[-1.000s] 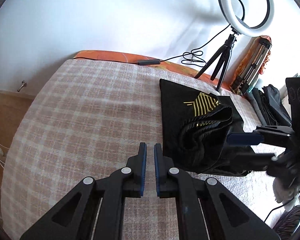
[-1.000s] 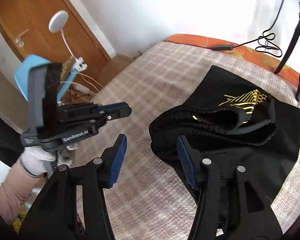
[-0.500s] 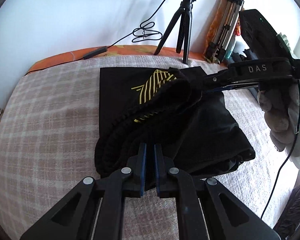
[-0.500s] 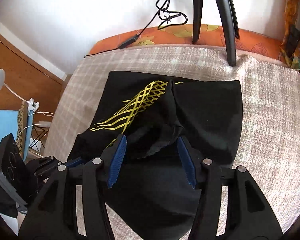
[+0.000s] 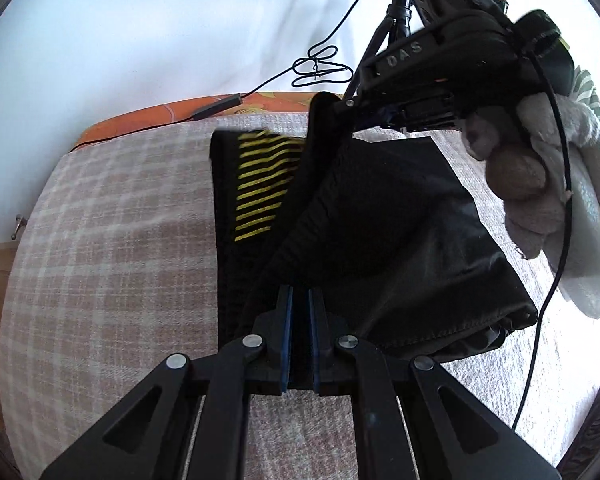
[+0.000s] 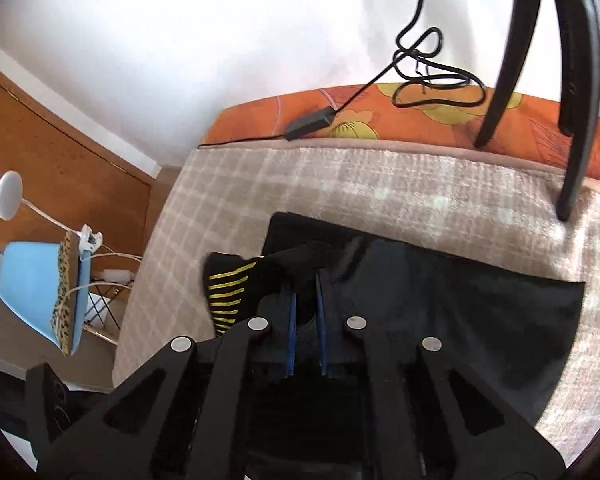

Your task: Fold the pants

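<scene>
Black pants [image 5: 400,240] with yellow stripes [image 5: 264,184] lie folded on a checked blanket [image 5: 120,240]. My left gripper [image 5: 299,300] is shut, its tips on the pants' near edge by the ribbed waistband; I see no cloth pinched between the pads. My right gripper [image 6: 305,292] is closing on a fold of the black cloth [image 6: 460,320] near the striped part [image 6: 226,296], and its pads press on it. In the left wrist view the right gripper [image 5: 352,106] holds that fold lifted off the blanket at the far end, and a gloved hand [image 5: 540,184] grips its handle.
An orange patterned sheet [image 6: 420,120] edges the bed's far side, with a black cable and adapter [image 6: 312,120] on it. Black tripod legs [image 6: 540,60] stand at the back right. A blue chair [image 6: 36,280] and a white lamp [image 6: 8,196] are off the bed's left side.
The right gripper moved over the pants toward the far end and shut on a fold, lifting it. The left gripper came from the bare blanket onto the pants' near edge, still shut.
</scene>
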The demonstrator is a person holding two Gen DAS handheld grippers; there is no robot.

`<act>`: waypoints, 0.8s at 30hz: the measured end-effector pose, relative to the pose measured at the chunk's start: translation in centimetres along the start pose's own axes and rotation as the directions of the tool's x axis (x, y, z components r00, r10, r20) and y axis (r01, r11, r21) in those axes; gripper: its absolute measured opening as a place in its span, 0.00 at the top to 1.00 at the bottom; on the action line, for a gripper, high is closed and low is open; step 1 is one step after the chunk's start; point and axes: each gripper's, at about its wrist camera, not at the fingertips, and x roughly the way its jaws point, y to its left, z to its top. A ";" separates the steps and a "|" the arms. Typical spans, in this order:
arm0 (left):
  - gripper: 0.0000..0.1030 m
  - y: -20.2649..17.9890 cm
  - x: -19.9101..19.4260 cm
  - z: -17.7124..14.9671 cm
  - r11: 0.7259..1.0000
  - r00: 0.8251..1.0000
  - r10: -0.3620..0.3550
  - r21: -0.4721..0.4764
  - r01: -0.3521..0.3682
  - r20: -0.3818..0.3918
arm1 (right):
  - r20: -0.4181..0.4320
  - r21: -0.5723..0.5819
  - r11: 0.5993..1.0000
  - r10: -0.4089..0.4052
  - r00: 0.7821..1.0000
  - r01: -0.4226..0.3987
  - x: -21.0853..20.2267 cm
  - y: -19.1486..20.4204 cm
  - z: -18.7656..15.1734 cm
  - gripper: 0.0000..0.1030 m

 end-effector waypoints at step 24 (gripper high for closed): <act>0.51 1.5 -0.6 0.0 0.999 0.999 -0.024 -0.044 0.022 -0.045 | 0.024 -0.302 0.937 -0.179 0.984 0.178 -7.9 -2.2 -13.6 0.46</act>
